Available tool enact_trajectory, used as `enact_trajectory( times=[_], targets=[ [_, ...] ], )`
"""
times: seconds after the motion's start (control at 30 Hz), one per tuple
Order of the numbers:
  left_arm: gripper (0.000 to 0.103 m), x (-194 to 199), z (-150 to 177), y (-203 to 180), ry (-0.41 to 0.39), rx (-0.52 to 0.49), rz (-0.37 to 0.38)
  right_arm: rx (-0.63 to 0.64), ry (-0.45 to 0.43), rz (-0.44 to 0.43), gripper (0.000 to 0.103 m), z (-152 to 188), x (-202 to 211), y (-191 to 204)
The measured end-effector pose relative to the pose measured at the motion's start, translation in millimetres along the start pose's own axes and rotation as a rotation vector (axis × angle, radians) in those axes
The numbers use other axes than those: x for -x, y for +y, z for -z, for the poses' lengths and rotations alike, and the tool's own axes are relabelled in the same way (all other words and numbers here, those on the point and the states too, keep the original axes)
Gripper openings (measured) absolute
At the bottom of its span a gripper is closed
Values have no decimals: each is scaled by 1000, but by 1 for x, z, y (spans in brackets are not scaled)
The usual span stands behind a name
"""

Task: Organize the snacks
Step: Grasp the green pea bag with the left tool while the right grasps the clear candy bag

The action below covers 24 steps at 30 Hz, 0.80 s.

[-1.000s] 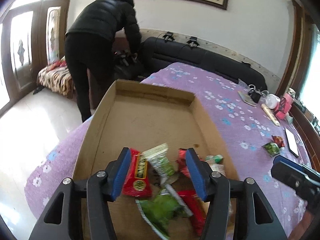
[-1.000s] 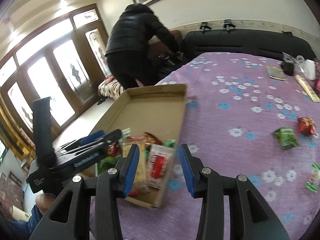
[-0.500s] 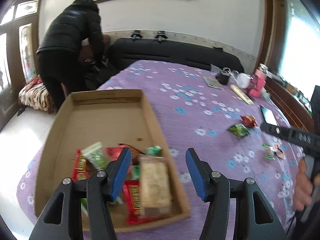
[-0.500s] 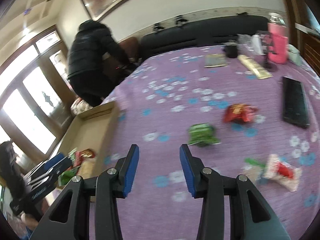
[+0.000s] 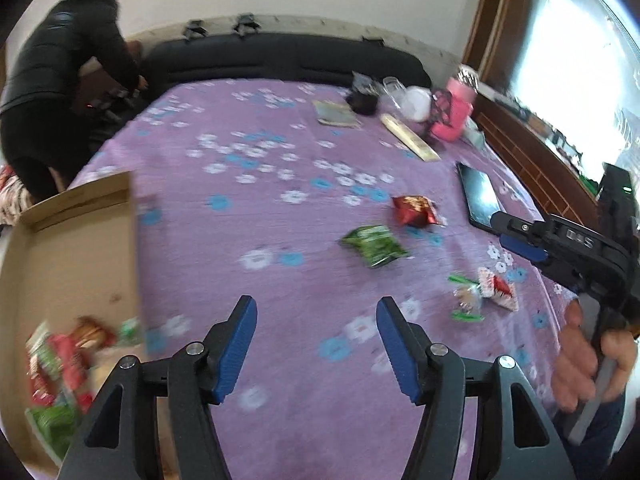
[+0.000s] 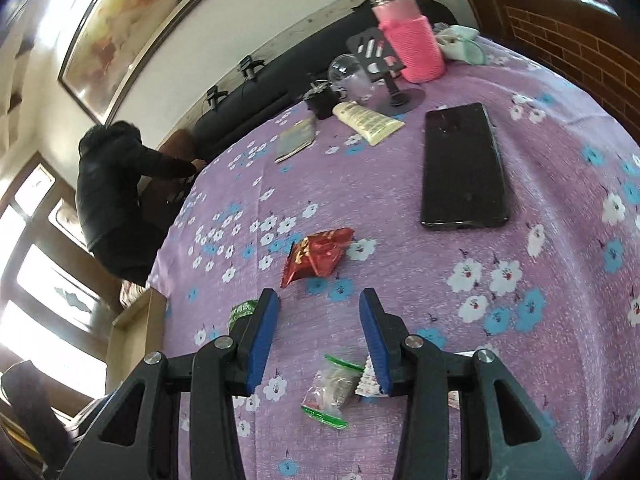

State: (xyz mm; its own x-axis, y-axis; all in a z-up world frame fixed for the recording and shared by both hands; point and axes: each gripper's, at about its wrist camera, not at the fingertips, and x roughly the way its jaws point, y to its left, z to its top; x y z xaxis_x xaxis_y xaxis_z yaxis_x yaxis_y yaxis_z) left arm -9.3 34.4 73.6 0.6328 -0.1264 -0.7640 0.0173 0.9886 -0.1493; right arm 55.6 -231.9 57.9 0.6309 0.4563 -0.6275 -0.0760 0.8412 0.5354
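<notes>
A purple bedspread point(image 5: 280, 216) printed with white and blue flowers fills both views, running back to a black headboard point(image 5: 280, 60). A person in a black padded jacket point(image 5: 60, 92) bends at the far left corner of the bed. On the left edge of the spread lies an open cardboard box point(image 5: 68, 248), and at its near end sits a blurred heap of red and green snack packets point(image 5: 64, 364).

A black phone point(image 6: 460, 168) lies flat, screen up, toward the right, with a pink sleeved bottle point(image 6: 412, 44) standing behind it and a cream tube point(image 6: 366, 118) lying beside a clear glass.

4 loose snacks lie on the spread. The red packet point(image 6: 316, 256) lies ahead of the right gripper point(image 6: 318, 300), just beyond its tips. The green packet point(image 5: 376, 244) sits left of that; in the right wrist view it is partly hidden behind the left finger point(image 6: 262, 332). A small clear packet with green ends point(image 6: 332, 390) lies beneath the gap between the fingers, and a white and red packet point(image 5: 498, 288) touches it on the right.

The right gripper's jaws stand moderately apart with nothing pinched. The left gripper point(image 5: 314, 324) hangs over bare spread, right of the box and well short of the loose snacks; its jaws have just been opening and stand wider, with nothing between them. A hand point(image 5: 588, 356) grasps the right gripper's handle.
</notes>
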Motion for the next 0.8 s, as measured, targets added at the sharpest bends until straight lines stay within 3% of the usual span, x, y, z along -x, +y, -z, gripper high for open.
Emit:
enact_trajectory(
  times=[0.1, 0.27, 0.43, 0.53, 0.6, 0.7, 0.8],
  targets=[
    [71, -28, -18, -20, 52, -12, 14, -1, -8, -3, 41, 0, 5, 0],
    [72, -71, -39, -34, 121, 36, 6, -6, -4, -18, 43, -1, 6, -1],
    [72, -97, -46, -46, 145, 35, -26, 2, 8, -40, 43, 1, 7, 2],
    [49, -109, -45, -52, 157, 14, -41, 9, 20, -51, 43, 2, 7, 4],
    [40, -113, -42, -51, 167, 6, -63, 10, 35, -57, 43, 4, 6, 5],
    [37, -109, -37, -44, 146, -26, -107, 17, 71, -62, 43, 8, 1, 8],
    [36, -99, -28, -25, 140, -17, -92, 32, 120, -105, 43, 16, -3, 16]
  ],
)
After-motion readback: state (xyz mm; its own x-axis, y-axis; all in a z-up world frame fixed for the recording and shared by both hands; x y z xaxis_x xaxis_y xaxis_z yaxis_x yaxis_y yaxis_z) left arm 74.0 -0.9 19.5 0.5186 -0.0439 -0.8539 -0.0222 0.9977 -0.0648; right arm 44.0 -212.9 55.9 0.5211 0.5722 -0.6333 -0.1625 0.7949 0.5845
